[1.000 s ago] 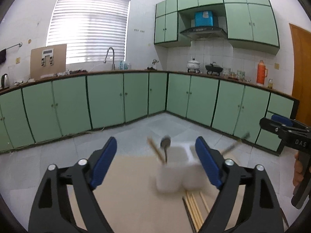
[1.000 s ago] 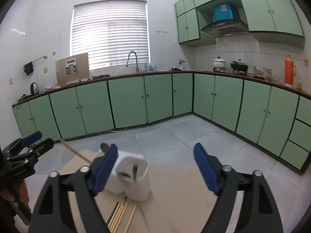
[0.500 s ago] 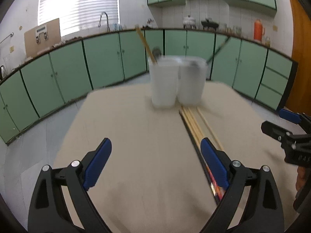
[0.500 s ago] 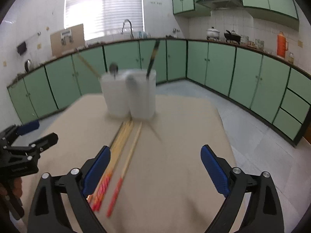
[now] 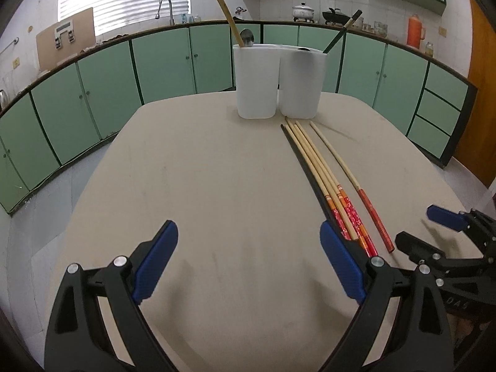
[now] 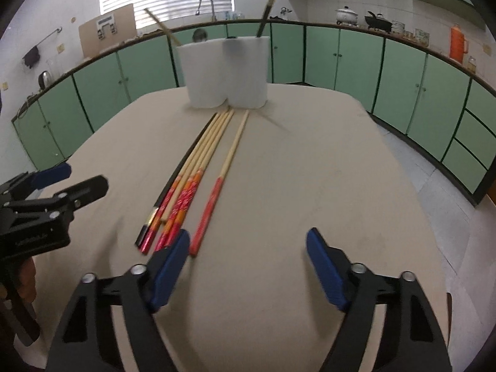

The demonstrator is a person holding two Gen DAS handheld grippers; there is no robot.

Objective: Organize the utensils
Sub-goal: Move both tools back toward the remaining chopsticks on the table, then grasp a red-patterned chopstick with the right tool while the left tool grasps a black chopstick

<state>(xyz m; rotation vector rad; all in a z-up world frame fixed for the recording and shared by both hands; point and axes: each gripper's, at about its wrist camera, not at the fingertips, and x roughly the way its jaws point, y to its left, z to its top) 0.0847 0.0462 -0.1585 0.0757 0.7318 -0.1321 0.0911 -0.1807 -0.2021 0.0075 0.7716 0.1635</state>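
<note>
A white two-cup utensil holder (image 5: 279,80) stands at the far side of the beige table (image 5: 201,186); it also shows in the right wrist view (image 6: 226,71). It holds a wooden chopstick (image 5: 228,17), a metal spoon (image 5: 247,37) and a dark chopstick (image 5: 342,32). Several red-ended bamboo chopsticks (image 5: 322,179) and one black chopstick (image 6: 173,183) lie on the table in front of it, seen also in the right wrist view (image 6: 198,167). My left gripper (image 5: 248,260) is open and empty above the near table. My right gripper (image 6: 248,263) is open and empty, its left finger (image 6: 170,266) near the chopsticks' red ends.
Green kitchen cabinets (image 5: 161,62) run around the room behind the table. The right gripper shows at the right edge of the left wrist view (image 5: 434,238); the left gripper shows at the left edge of the right wrist view (image 6: 55,192).
Both grippers have tilted down from a level view of the room to look down over the table. The chopsticks on the table have come fully into view. Both stay open.
</note>
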